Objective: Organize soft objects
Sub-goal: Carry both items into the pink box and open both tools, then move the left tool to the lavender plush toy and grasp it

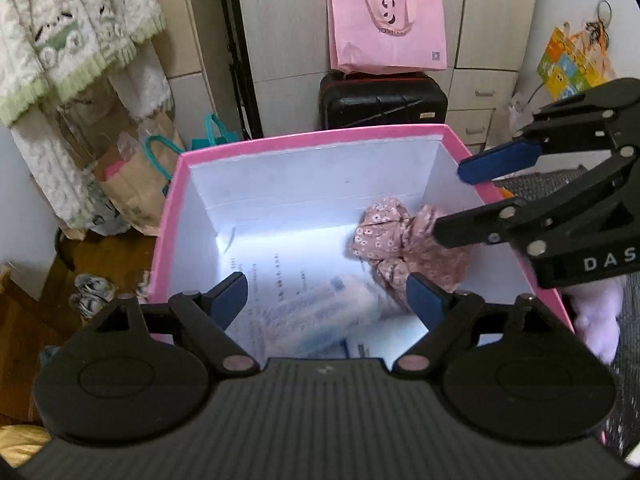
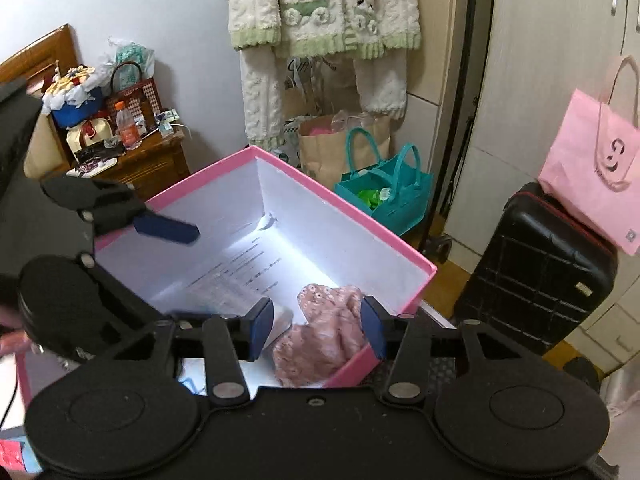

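"DAS" on right gripper (image 1: 448, 204), released, left gripper (image 1: 326, 296) released, pink box (image 1: 256, 144)

Pink box (image 1: 173, 216) holding floral cloth (image 1: 400, 240)

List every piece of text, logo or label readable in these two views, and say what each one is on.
"DAS", cut off by the frame edge: on the right claw.
Printed lines on the paper lining the pink box: too blurred to read.
Logo, small wording and square code on the pink tote bag: too small to read.
Small plate on the black suitcase: unreadable.
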{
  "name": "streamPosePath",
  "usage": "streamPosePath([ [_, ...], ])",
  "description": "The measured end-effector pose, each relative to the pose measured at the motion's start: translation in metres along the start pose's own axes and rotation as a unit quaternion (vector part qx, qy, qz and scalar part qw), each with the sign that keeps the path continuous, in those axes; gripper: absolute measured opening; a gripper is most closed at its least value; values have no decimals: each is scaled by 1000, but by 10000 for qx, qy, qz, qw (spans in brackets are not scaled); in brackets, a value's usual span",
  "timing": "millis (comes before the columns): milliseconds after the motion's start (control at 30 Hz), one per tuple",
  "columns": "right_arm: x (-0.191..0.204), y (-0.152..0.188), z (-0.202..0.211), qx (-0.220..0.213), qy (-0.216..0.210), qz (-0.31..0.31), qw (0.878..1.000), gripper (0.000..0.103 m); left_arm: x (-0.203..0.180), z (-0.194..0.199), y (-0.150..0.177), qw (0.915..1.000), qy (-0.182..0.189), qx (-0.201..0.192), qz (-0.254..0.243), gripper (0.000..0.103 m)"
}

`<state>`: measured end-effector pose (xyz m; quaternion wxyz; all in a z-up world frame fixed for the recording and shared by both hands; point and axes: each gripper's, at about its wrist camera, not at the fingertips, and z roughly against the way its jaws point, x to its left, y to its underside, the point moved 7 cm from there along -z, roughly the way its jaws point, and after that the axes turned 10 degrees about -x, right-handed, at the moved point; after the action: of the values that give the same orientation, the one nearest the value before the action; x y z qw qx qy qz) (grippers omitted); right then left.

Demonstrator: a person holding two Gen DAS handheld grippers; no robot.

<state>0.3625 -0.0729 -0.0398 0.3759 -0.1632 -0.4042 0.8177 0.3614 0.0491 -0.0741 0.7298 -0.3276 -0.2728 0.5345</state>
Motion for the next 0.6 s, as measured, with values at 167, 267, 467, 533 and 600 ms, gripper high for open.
streamPosePath([
  [167, 18, 1, 23, 34, 150, 294, 9994, 54, -1, 36, -1, 9999, 24, -26, -153, 87],
  [267, 30, 3, 37, 64, 164, 455, 9988, 54, -4, 60, -1, 9996, 54, -151, -252, 87],
  [467, 49, 9, 66, 68, 267, 528, 9982, 54, -19, 107, 5, 9980, 204, -343, -491, 87],
  [533, 55, 11, 76, 70, 339, 563, 9978, 54, -25, 120, 7, 9968, 201, -436, -637, 87],
  [600, 60, 15, 86, 40, 396, 633, 9972, 54, -33, 134, 10, 9952, 202, -534, -789, 87],
])
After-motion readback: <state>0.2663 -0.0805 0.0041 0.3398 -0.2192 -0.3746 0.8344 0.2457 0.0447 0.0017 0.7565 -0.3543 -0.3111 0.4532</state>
